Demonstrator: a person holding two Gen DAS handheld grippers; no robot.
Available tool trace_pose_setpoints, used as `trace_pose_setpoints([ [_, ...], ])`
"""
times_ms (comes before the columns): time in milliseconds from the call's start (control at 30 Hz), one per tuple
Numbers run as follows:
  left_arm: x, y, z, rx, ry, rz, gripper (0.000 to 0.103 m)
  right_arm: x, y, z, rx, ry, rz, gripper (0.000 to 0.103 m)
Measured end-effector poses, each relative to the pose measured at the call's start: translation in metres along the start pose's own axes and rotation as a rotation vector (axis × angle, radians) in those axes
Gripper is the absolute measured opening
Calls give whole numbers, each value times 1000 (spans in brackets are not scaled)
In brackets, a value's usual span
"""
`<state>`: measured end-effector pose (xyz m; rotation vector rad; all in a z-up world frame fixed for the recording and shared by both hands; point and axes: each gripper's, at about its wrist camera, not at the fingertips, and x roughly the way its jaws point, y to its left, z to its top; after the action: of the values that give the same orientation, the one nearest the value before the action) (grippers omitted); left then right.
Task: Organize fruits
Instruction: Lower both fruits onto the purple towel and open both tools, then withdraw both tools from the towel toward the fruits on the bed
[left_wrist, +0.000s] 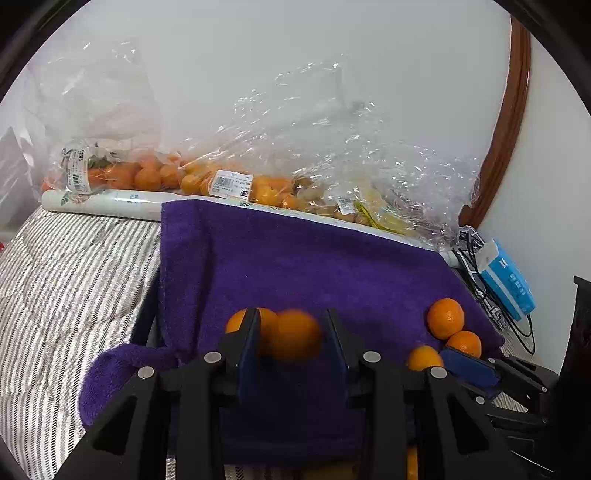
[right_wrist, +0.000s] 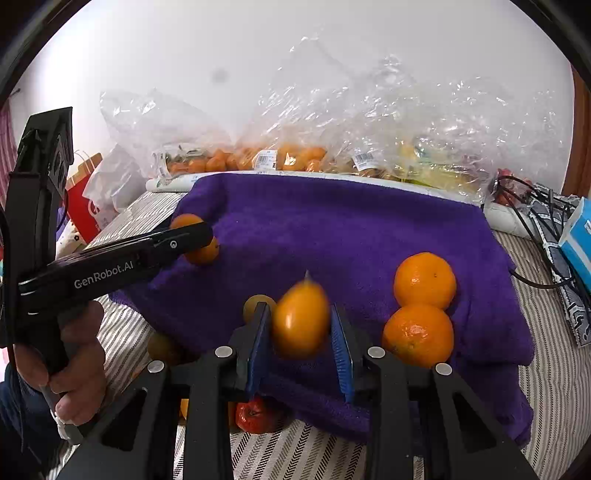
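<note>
The right gripper (right_wrist: 300, 341) has its fingers apart around a blurry orange fruit (right_wrist: 301, 319) at the frame's bottom middle. The left gripper (left_wrist: 291, 347) has fingers apart around a round orange mandarin (left_wrist: 295, 334), both above the purple towel (right_wrist: 332, 229).

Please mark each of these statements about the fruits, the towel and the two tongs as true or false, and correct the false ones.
1. A purple towel lies under the loose oranges. True.
2. Two oranges on the towel touch each other. True.
3. The right tongs have no fruit between them. False: a blurred orange fruit sits between their blue pads.
4. The bags of fruit lie in front of the towel, near the camera. False: they lie behind it, along the wall.
5. A red fruit lies on the striped cover below the right tongs. True.
</note>
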<state>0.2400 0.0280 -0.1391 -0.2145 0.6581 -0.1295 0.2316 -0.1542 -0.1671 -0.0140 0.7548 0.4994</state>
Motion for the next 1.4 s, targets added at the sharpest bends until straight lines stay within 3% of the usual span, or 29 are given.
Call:
trace_pose_setpoints([
  [167, -3, 0, 0, -4, -14, -6, 36, -8, 5, -1, -25, -43, -2, 42],
  [233, -5, 0, 0, -7, -23, -10, 48, -13, 6, -1, -23, -64, -7, 42],
  [333, -5, -1, 1, -9, -30, -6, 48, -18, 6, -1, -19, -93, -11, 52],
  [533, -6, -4, -1, 5, -42, 17, 48, -28, 14, -3, -42, -134, -39, 56],
  [767, -9, -5, -1, 8, -63, 36, 48, -37, 23, -6, -67, -160, -20, 56],
  [933, -12, -6, -2, 8, -79, 49, 48, -44, 32, -7, -82, -199, -86, 56],
  [1133, -16, -5, -1, -3, -98, 70, 48, -60, 38, -17, -37, -161, -148, 56],
  [1400, -30, -5, -8, -5, -113, 75, 48, -87, 42, -42, 39, -123, -145, 56],
])
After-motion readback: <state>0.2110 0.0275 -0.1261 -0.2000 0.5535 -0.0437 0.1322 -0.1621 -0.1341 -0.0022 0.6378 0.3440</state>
